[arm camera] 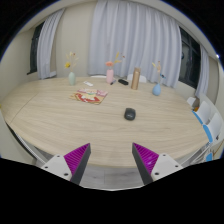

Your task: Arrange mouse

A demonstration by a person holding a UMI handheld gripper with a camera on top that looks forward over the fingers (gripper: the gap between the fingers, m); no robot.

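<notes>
Ahead, fingers (76, 159) of the gripper (112, 160) spread wide, holding nothing, magenta pads facing inward. At twelve o'clock, well beyond them, mouse (130, 114) lying alone on the wooden table (60, 125). At eleven o'clock of the mouse, a plate (90, 96); farther off at twelve, bottles (135, 78) and vases (71, 74) lined before pale curtains (125, 30).

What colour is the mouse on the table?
Black; the mouse shows in the gripper view, beyond the open tongs.
</notes>
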